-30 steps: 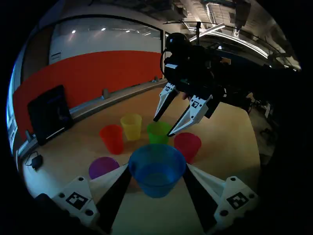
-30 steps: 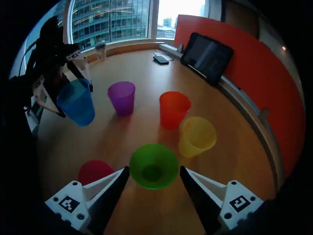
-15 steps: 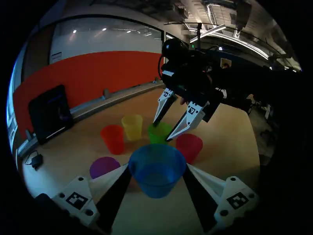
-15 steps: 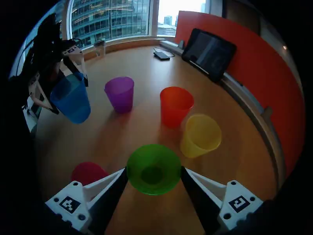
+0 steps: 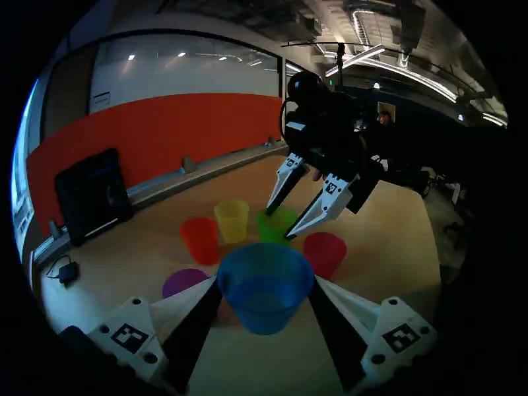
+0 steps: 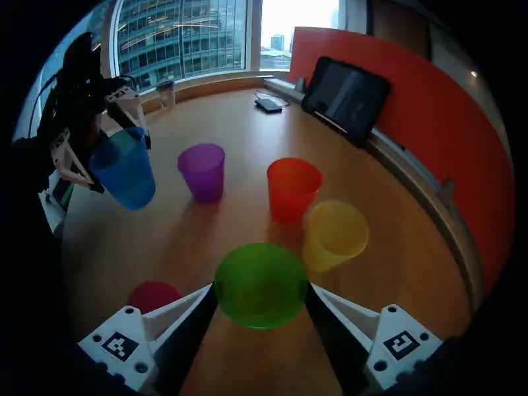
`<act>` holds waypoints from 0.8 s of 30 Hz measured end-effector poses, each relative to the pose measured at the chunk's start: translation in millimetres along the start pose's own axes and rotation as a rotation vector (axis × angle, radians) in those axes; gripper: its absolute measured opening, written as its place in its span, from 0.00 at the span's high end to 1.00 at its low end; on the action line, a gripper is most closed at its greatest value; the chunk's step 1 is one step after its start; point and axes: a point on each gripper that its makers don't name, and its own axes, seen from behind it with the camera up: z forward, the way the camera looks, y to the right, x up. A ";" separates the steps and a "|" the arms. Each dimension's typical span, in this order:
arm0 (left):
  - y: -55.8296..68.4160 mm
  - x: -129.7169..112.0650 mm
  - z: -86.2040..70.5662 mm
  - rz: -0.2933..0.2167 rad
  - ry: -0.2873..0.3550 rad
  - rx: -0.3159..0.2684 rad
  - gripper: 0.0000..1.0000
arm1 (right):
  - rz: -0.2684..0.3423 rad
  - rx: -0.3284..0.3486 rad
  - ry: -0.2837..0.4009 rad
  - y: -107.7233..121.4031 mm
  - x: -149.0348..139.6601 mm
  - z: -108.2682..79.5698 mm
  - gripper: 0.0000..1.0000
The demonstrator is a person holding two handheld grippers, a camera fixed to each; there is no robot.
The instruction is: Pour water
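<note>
Upper left of the right gripper view: left gripper (image 6: 123,168) was clamped on the blue cup (image 6: 127,178), held off the table (image 6: 198,231), barely tipped. In the left gripper view the cup looked part full of water. No real change there from a second ago.

Lower left: red cup (image 6: 153,296) on the table, not moved. Purple cup (image 6: 201,170) just right of the blue one, apart from it.

Bottom centre was the change: right gripper (image 6: 261,287) had pushed forward and its tongs, apart beside the green cup (image 6: 261,300) a second ago, now touched both sides of it. Looked clamped. Left gripper view agreed, tongs straddling that cup at centre frame. Could not tell if the cup was off the table yet.

Right of centre: orange cup (image 6: 293,188) and yellow cup (image 6: 335,234), close together, not moved. Tablet (image 6: 346,96) upper right, leaning on the red wall.

Judgement: receiving cup now secured, source cup ready, the two well apart. Pour not started; the cups need bringing together first.
</note>
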 end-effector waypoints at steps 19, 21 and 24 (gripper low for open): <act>-25.2 37.4 -22.3 -0.018 0.101 0.079 0.13 | 0.064 -0.062 0.218 -6.2 34.9 -44.2 0.06; -28.5 42.2 -24.1 -0.022 0.114 0.088 0.13 | 0.063 -0.068 0.241 -7.8 38.8 -50.1 0.06; -33.5 49.7 -26.9 -0.027 0.137 0.101 0.13 | 0.068 -0.072 0.272 -9.7 44.3 -58.3 0.06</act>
